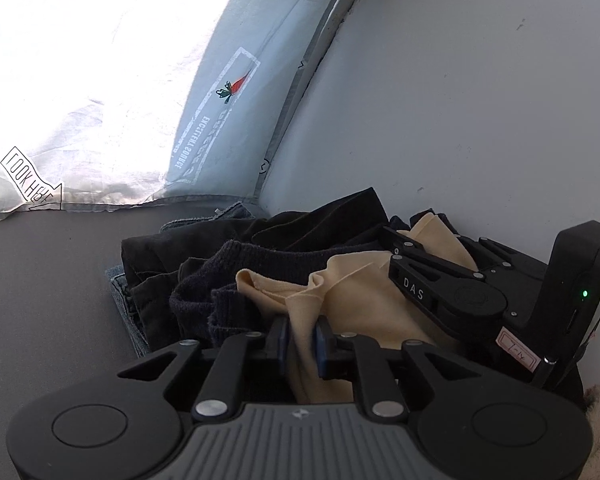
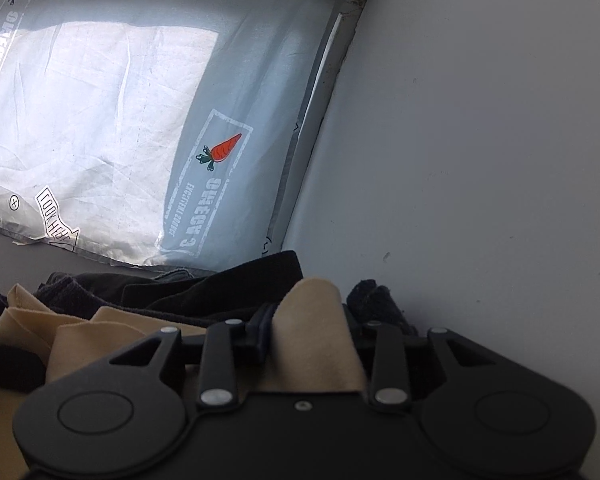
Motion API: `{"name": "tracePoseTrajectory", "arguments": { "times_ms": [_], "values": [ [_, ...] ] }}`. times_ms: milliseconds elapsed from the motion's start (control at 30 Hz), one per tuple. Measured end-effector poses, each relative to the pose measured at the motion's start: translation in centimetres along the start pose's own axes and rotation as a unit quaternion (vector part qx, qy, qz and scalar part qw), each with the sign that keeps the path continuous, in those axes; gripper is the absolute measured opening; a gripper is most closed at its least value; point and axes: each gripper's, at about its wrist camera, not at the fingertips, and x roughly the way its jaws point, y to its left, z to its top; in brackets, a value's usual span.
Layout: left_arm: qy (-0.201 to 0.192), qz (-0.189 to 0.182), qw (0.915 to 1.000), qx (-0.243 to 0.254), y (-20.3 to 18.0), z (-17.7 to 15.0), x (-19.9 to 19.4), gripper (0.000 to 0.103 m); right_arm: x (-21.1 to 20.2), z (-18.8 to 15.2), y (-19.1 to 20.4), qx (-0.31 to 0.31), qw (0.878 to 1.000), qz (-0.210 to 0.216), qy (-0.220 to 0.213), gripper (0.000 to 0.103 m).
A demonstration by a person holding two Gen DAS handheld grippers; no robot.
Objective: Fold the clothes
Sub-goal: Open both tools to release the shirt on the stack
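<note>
My left claw (image 1: 302,338) has a fold of the beige cloth (image 1: 352,300) between its two blue pads; the jaws stand only a little apart, and I cannot tell for sure if the pads press the fabric or only stand around it. My right claw (image 2: 310,330) is spread wider, and a rounded hump of the same beige cloth (image 2: 316,320) rises between its jaws. I judge this grip to be loose, because the cloth bulges freely there.

The beige cloth lies on top of a pile of dark clothes (image 1: 228,256), with some blue jeans (image 1: 120,292) at the bottom of the pile. The pile sits on the grey worktop (image 1: 40,280), in its far right corner, where the white wall (image 1: 460,100) meets the pale printed curtain (image 1: 204,128). In the left wrist view my right claw (image 1: 396,246) shows at the right side of the pile, so both claws are on one garment, near to each other.

As I judge it, the step in hand is laying this beige piece down onto the pile, or letting it go there. If so, the next move calls for spreading both claws fully and drawing them back without dragging the fabric. The thin cloth can easily catch on a pad, so I should pull back slowly.
</note>
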Motion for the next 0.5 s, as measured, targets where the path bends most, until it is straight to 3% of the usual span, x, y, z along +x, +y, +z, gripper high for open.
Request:
{"name": "tracePoseTrajectory", "arguments": {
  "times_ms": [33,100,200,367,433,500],
  "values": [
    [-0.008,0.004,1.0,0.004,-0.1,0.1,-0.8,0.023,-0.1,0.4,-0.2,0.002,1.0,0.004,0.001,0.038],
    [-0.028,0.02,0.9994,0.009,0.0,0.5,-2.5,0.029,-1.2,1.0,-0.4,0.002,1.0,0.011,-0.005,0.055],
    [-0.064,0.041,0.9971,0.007,0.3,0.8,-5.7,0.053,-4.1,2.1,-0.5,-0.005,0.999,0.003,-0.04,0.081],
    [-0.139,0.071,0.9874,0.026,0.0,-0.6,-14.0,0.092,-11.6,4.7,-0.6,0.015,0.995,-0.015,-0.1,0.099],
    [-0.171,0.091,0.9799,0.046,-0.6,-2.2,-17.5,0.101,-15.2,4.8,-0.6,0.042,0.992,-0.009,-0.121,0.102],
    [-0.201,0.11,0.972,0.054,-1.5,-4.2,-20.9,0.103,-18.3,4.3,-0.4,0.066,0.989,0.006,-0.13,0.103]
  ]
}}
